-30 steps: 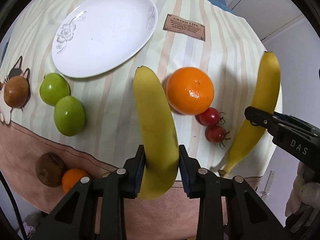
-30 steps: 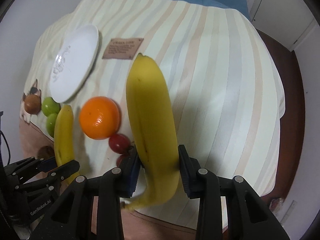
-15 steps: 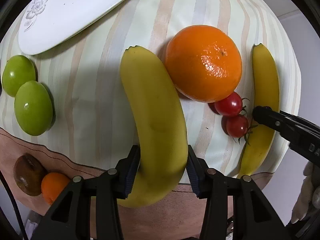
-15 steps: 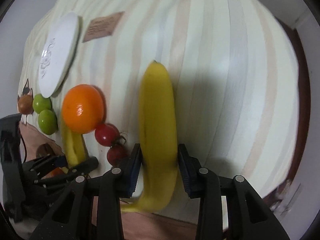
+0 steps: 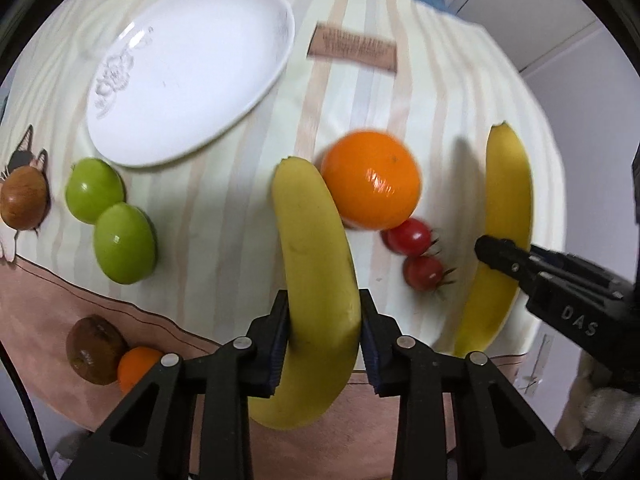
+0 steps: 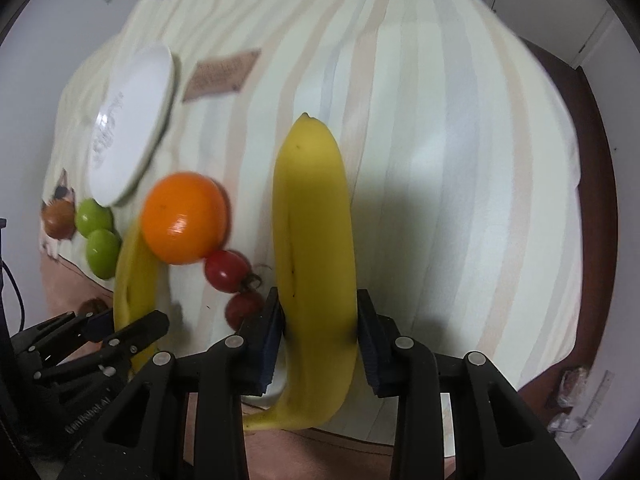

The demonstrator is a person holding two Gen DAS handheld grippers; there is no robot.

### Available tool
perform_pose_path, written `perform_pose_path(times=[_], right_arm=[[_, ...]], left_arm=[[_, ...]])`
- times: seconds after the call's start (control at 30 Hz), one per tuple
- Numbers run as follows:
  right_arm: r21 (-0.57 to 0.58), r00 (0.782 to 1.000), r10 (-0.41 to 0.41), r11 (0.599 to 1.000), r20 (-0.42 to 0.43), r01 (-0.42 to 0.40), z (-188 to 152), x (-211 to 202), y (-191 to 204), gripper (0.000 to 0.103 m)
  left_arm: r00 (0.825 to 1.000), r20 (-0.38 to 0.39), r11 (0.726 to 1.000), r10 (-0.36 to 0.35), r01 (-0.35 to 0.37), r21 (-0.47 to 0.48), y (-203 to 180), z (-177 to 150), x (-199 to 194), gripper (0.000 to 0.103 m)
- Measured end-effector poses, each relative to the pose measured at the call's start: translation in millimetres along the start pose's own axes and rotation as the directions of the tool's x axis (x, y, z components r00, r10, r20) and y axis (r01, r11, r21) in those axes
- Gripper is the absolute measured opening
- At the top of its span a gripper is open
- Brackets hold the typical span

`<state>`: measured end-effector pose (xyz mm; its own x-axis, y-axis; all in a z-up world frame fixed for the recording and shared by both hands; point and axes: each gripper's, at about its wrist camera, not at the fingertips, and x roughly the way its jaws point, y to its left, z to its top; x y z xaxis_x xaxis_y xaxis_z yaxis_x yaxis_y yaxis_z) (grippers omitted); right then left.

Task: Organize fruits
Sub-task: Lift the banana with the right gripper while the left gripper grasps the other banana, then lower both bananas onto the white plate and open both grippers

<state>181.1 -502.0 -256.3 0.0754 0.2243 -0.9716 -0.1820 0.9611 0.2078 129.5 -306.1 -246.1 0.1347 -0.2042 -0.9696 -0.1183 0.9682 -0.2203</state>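
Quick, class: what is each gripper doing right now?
Left gripper: shut on a banana.
Right gripper: closing on the other banana.

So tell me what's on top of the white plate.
Nothing: the white plate shows only its printed flower pattern. The fruits lie on the striped cloth around it. What is under the plate is hidden.

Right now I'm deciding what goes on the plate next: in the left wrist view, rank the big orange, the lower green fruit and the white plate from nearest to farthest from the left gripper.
From the left gripper, shut on a banana:
1. Big orange, up and right, against the banana.
2. Lower green fruit, to the left.
3. White plate, far upper left.
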Motion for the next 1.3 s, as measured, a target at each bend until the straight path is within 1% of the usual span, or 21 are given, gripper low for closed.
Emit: perform_pose_path(times=[0.1,0.13,0.2,0.23,0.3,0.37,0.4,0.47,0.5,0.57,0.63,0.67,0.73,0.8,0.87,0.93,1.03,1.13,1.3], right_arm=[[0.001,0.999,0.018,1.000,0.037,-0.018,-1.5,-22.5,-7.4,0.037],[0.003,0.998,0.028,1.000,0.050,-0.029,-1.1,-29.8,-8.8,0.037],[-0.001,0.997,0.046,0.999,0.063,-0.046,1.0,-41.3,-8.7,0.037],[0.000,0.996,0.056,0.998,0.075,-0.056,1.8,-47.6,-7.4,0.037],[-0.013,0.993,0.076,0.997,0.091,-0.075,3.5,-62.1,-4.3,0.037],[-0.025,0.989,0.099,0.995,0.110,-0.097,7.3,-76.7,-1.6,0.037],[-0.027,0.988,0.106,0.994,0.117,-0.103,10.6,-78.5,6.2,0.037],[-0.034,0.983,0.130,0.991,0.130,-0.126,16.9,-87.2,16.1,0.037],[-0.039,0.981,0.140,0.990,0.133,-0.136,20.2,-90.6,20.6,0.037],[-0.046,0.978,0.156,0.987,0.140,-0.151,28.1,-93.8,33.0,0.037],[-0.047,0.975,0.169,0.985,0.143,-0.164,36.6,-94.8,42.9,0.037],[-0.048,0.974,0.178,0.984,0.142,-0.173,41.7,-94.2,50.4,0.037],[-0.044,0.972,0.189,0.982,0.143,-0.185,51.5,-91.1,62.6,0.037],[-0.027,0.970,0.197,0.980,0.144,-0.195,64.0,-80.4,81.1,0.037],[-0.001,0.968,0.207,0.978,0.140,-0.209,74.2,-67.1,98.2,0.037],[0.048,0.967,0.214,0.974,0.139,-0.222,86.2,-52.1,112.6,0.037],[0.114,0.968,0.202,0.969,0.146,-0.219,97.7,-33.5,128.8,0.037],[0.204,0.968,0.202,0.952,0.146,-0.230,110.9,-11.3,142.2,0.037],[0.295,0.978,0.146,0.938,0.146,-0.184,132.9,24.4,161.5,0.037]], left_arm=[[0.999,0.045,1.000,-0.018,0.017,0.009,-1.7,-8.4,-20.6,0.029],[0.998,0.054,1.000,-0.025,0.025,0.012,10.2,-6.9,-23.3,0.029],[0.996,0.073,0.999,-0.040,0.039,0.014,11.6,2.4,-37.9,0.029],[0.995,0.083,0.999,-0.052,0.051,0.015,18.4,8.7,-45.8,0.029],[0.992,0.099,0.997,-0.073,0.071,0.019,11.1,25.2,-59.3,0.029],[0.989,0.113,0.995,-0.095,0.092,0.025,8.5,35.3,-74.5,0.029],[0.986,0.119,0.993,-0.113,0.110,0.028,10.8,36.5,-82.6,0.029],[0.984,0.124,0.992,-0.129,0.127,0.026,8.8,54.0,-80.2,0.029],[0.982,0.128,0.990,-0.138,0.135,0.028,14.4,55.8,-86.4,0.029],[0.983,0.132,0.991,-0.130,0.127,0.026,5.1,72.9,-105.3,0.029],[0.984,0.135,0.993,-0.118,0.116,0.023,17.9,81.8,-112.9,0.029],[0.985,0.135,0.994,-0.111,0.109,0.018,24.2,85.8,-117.2,0.029],[0.987,0.136,0.996,-0.088,0.087,0.011,42.4,103.2,-107.8,0.029],[0.989,0.135,0.998,-0.064,0.065,-0.002,63.5,118.9,-108.2,0.029],[0.991,0.124,0.998,-0.058,0.061,-0.013,80.9,133.4,-105.3,0.029],[0.993,0.103,0.997,-0.066,0.069,-0.026,101.4,151.9,-99.5,0.029],[0.994,0.065,0.995,-0.087,0.090,-0.042,131.1,176.6,-88.9,0.029],[0.995,0.027,0.994,-0.096,0.097,-0.050,155.6,196.4,-77.5,0.029],[0.994,-0.024,0.993,-0.104,0.102,-0.064,186.1,218.2,-52.6,0.029]])
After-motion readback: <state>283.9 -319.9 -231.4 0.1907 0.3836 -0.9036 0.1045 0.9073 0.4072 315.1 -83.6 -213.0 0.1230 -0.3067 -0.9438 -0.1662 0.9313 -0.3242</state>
